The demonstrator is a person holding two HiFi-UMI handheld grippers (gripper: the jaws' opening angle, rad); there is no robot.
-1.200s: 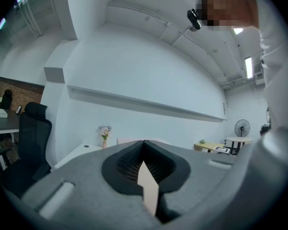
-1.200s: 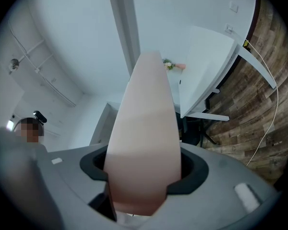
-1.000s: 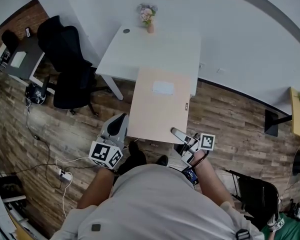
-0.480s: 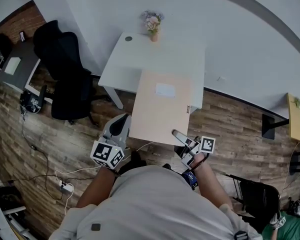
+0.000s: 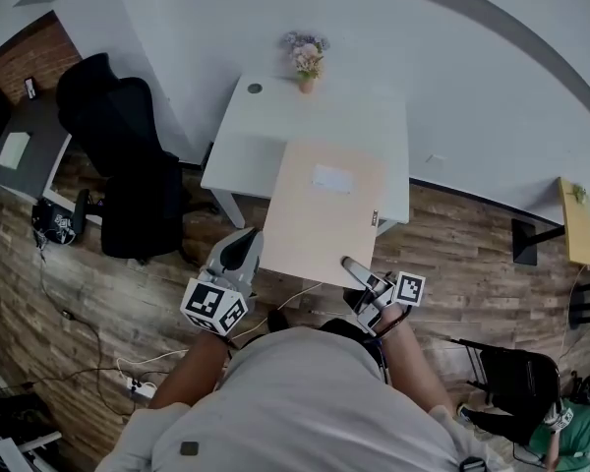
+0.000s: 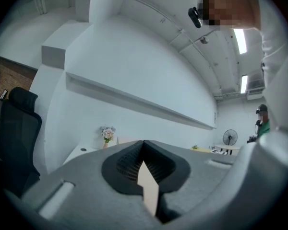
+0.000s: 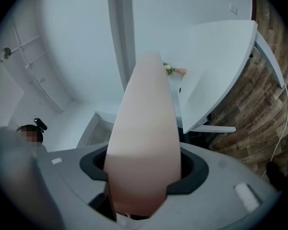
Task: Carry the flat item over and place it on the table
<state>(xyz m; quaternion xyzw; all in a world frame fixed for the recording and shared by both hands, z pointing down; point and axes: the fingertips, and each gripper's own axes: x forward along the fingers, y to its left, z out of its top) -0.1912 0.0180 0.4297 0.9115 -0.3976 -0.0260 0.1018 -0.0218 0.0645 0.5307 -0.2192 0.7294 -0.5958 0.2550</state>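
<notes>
Head view: my left gripper (image 5: 240, 252) and right gripper (image 5: 355, 266) clamp the board (image 5: 324, 214) level, ready for the table (image 5: 275, 126) ahead.

I've moved the tan board (image 5: 326, 209) forward. A second ago its far edge barely crossed the white table (image 5: 265, 126)'s near edge; now it overlaps the near half of the top. The left gripper (image 5: 248, 244) and right gripper (image 5: 351, 264) went with it, closer to the table. The power strip (image 5: 143, 387) has slid back toward me.

Flat pale tan rectangular board (image 5: 324, 214) with a small white label, held level in the air, far end over the near edge of the white rectangular table (image 5: 275, 126).
</notes>
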